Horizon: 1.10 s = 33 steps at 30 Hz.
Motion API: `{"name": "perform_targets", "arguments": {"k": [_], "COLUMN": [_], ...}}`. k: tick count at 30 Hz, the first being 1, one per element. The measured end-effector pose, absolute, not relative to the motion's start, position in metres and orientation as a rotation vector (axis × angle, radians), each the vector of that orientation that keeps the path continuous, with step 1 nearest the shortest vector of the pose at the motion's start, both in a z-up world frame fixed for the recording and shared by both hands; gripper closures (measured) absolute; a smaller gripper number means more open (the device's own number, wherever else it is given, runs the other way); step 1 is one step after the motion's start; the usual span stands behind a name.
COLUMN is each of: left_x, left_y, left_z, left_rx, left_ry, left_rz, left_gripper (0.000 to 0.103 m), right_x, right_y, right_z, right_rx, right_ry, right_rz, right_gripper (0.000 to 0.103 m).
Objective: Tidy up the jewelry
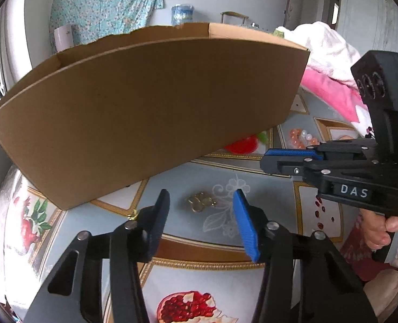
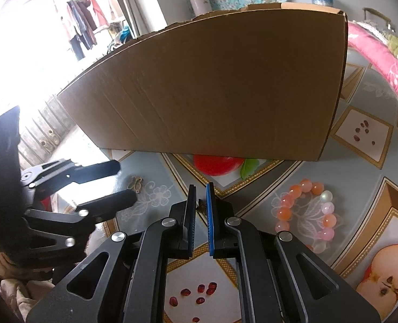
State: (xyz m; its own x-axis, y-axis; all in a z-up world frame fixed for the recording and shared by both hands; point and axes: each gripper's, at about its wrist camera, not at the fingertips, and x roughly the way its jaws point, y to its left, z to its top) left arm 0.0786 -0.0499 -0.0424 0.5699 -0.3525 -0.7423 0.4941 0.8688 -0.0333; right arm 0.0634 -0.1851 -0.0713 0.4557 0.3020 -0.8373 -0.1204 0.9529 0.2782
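While gold trinket (image 1: 201,201) lies between parted left tool (image 1: 201,216), right tool (image 2: 201,210) pinches small gold piece (image 2: 200,207)

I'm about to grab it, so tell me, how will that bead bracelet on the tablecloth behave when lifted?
The bead bracelet would probably sag rather than hold its ring, being separate round beads on a string. The glossy beads look slippery, so pads may slide off. It seems light.

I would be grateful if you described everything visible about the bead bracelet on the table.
The bead bracelet is a closed loop of round, glossy, translucent beads, mostly orange with some pink and whitish ones. It lies flat on the patterned tablecloth, in front of the cardboard box and apart from it. Neither gripper touches it.
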Motion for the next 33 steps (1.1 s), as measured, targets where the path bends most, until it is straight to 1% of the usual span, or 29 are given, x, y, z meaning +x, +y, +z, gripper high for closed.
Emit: {"name": "perform_targets", "arguments": {"k": [6, 11, 14, 24, 33], "left_x": [0.079, 0.078, 0.077, 0.076, 0.064], "left_y": [-0.057, -0.060, -0.062, -0.064, -0.056], "left_z": [-0.046, -0.046, -0.046, -0.044, -0.023], "left_rx": [0.219, 0.228, 0.237, 0.234, 0.216], "left_ry": [0.830, 0.828, 0.822, 0.822, 0.763], "left_rz": [-0.476, -0.478, -0.480, -0.499, -0.506], "left_gripper": [0.074, 0.084, 0.085, 0.086, 0.086], "right_x": [0.059, 0.057, 0.056, 0.056, 0.051], "right_y": [-0.197, -0.203, -0.203, -0.206, -0.205], "right_z": [-0.068, -0.067, -0.066, -0.065, -0.057], "right_rx": [0.211, 0.222, 0.224, 0.240, 0.237], "right_ry": [1.058, 1.054, 1.052, 1.055, 1.055], "right_rz": [0.278, 0.285, 0.287, 0.290, 0.284], "right_gripper": [0.097, 0.097, 0.097, 0.097, 0.098]}}
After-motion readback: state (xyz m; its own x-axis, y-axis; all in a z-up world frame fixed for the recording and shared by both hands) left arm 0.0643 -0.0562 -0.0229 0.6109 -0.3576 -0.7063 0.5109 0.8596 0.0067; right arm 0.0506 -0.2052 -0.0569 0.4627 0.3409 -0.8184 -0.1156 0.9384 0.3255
